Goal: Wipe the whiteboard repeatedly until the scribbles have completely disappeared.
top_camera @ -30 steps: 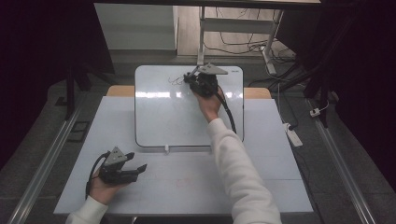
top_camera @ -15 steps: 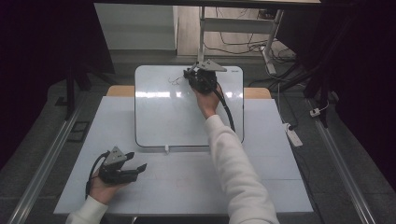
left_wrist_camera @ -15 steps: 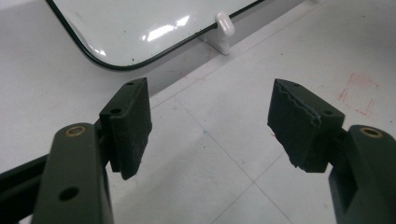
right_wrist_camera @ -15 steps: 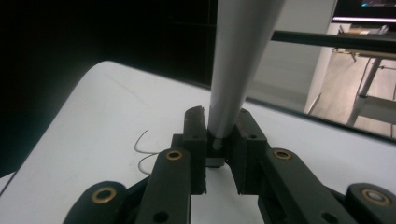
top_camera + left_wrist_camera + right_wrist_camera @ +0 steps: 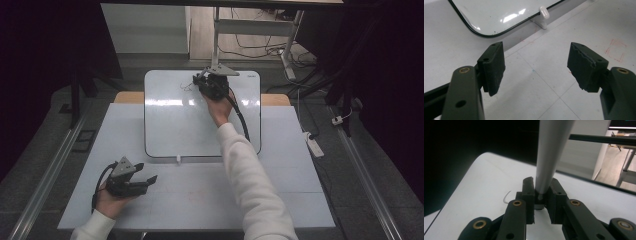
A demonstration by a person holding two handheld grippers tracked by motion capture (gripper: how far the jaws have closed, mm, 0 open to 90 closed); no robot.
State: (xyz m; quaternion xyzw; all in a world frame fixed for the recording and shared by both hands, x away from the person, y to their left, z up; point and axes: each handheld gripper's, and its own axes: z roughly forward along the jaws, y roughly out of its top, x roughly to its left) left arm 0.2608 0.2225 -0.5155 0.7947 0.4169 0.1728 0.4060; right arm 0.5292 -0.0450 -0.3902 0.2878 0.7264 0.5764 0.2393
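Note:
A white whiteboard [image 5: 175, 125] with a dark rim lies flat on the table, reaching past its far edge. My right gripper [image 5: 202, 82] is over the board's far part, shut on a grey-white marker [image 5: 550, 157] that stands up between its jaws [image 5: 541, 187]. Faint pen strokes [image 5: 187, 86] show on the board just left of it, and one thin curved line [image 5: 506, 196] lies beside the jaws. My left gripper [image 5: 147, 180] rests near the table's front left, open, with nothing between its fingers [image 5: 536, 65]. The board's near corner [image 5: 499, 12] lies just beyond it.
A small white tab [image 5: 178, 160] sticks out from the board's near edge. Faint red pen marks [image 5: 616, 47] are on the pale table [image 5: 200, 200]. A metal stand [image 5: 216, 30] rises behind the board. A power strip [image 5: 315, 145] lies on the floor to the right.
My right gripper has shifted slightly left and farther along the board's far part with the marker. The left gripper has stayed put.

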